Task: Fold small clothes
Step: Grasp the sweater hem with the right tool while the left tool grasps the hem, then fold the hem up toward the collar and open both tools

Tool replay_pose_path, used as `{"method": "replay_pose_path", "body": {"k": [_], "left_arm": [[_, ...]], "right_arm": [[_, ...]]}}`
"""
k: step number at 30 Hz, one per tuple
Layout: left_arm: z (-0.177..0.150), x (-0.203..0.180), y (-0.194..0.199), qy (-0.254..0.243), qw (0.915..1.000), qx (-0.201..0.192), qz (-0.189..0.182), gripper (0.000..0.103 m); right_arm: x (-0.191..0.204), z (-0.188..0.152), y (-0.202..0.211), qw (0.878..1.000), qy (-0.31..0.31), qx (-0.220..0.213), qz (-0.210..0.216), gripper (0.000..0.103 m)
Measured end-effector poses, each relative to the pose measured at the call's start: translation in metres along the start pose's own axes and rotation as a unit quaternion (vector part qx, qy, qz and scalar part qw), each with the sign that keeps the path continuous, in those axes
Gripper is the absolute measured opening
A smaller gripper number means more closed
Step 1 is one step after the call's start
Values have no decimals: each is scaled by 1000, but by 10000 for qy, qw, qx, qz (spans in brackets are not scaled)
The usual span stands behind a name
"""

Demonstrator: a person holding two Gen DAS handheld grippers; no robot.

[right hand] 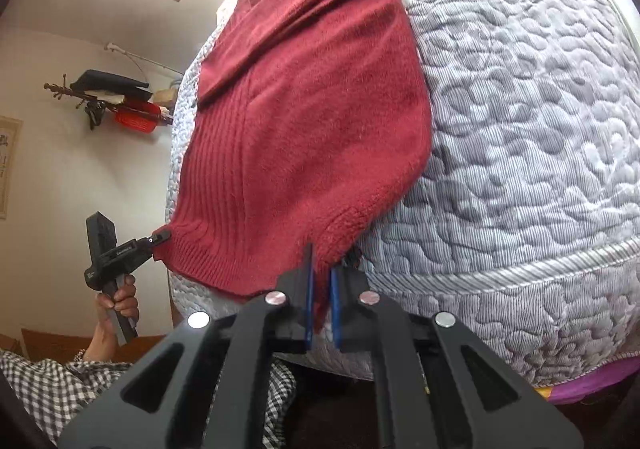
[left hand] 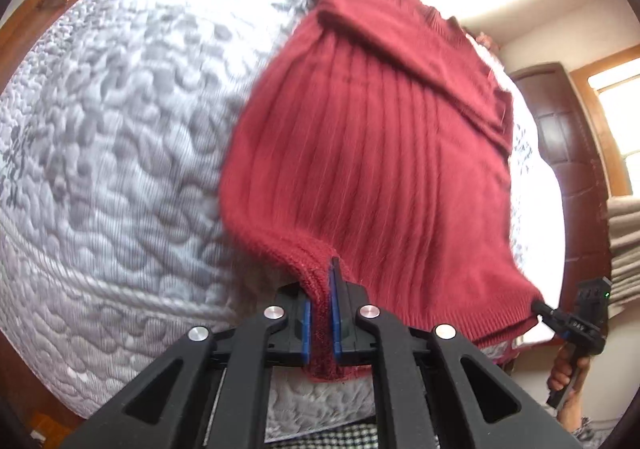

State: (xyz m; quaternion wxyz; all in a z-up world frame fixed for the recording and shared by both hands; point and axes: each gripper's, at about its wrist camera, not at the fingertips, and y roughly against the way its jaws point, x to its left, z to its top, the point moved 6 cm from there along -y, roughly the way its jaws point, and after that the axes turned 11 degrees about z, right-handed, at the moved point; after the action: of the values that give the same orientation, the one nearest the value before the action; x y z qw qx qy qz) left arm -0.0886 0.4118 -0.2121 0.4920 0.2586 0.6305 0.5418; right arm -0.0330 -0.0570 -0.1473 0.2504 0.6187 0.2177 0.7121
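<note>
clearly both claws, left claw [left hand: 324,313] and right claw [right hand: 322,309], pinch the red sweater's [left hand: 380,153] hem; no legible writing.

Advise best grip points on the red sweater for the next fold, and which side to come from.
Grip the ribbed hem's two corners, from the near mattress edge. The red sweater lies flat, sleeves already folded across the chest, hem nearest. The left gripper and right gripper are each shut on a hem corner, which looks right for carrying the hem up toward the collar.
</note>
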Motion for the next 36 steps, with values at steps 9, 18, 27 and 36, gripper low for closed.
{"method": "replay_pose_path", "body": {"k": [9, 18, 27, 36], "left_arm": [[85, -2, -8, 55, 9991, -400, 140, 7], [140, -13, -69, 294, 9987, -138, 396, 8], [148, -2, -64, 486, 9985, 93, 234, 35], [168, -1, -23, -124, 9918, -788, 994, 63]], "right_arm": [[-13, 78, -2, 9997, -24, -107, -234, 5], [-54, 137, -36, 9979, -584, 75, -256, 6], [-59, 150, -5, 9976, -381, -244, -525, 32], [-37, 146, 0, 9923, 687, 64, -1024, 51]]}}
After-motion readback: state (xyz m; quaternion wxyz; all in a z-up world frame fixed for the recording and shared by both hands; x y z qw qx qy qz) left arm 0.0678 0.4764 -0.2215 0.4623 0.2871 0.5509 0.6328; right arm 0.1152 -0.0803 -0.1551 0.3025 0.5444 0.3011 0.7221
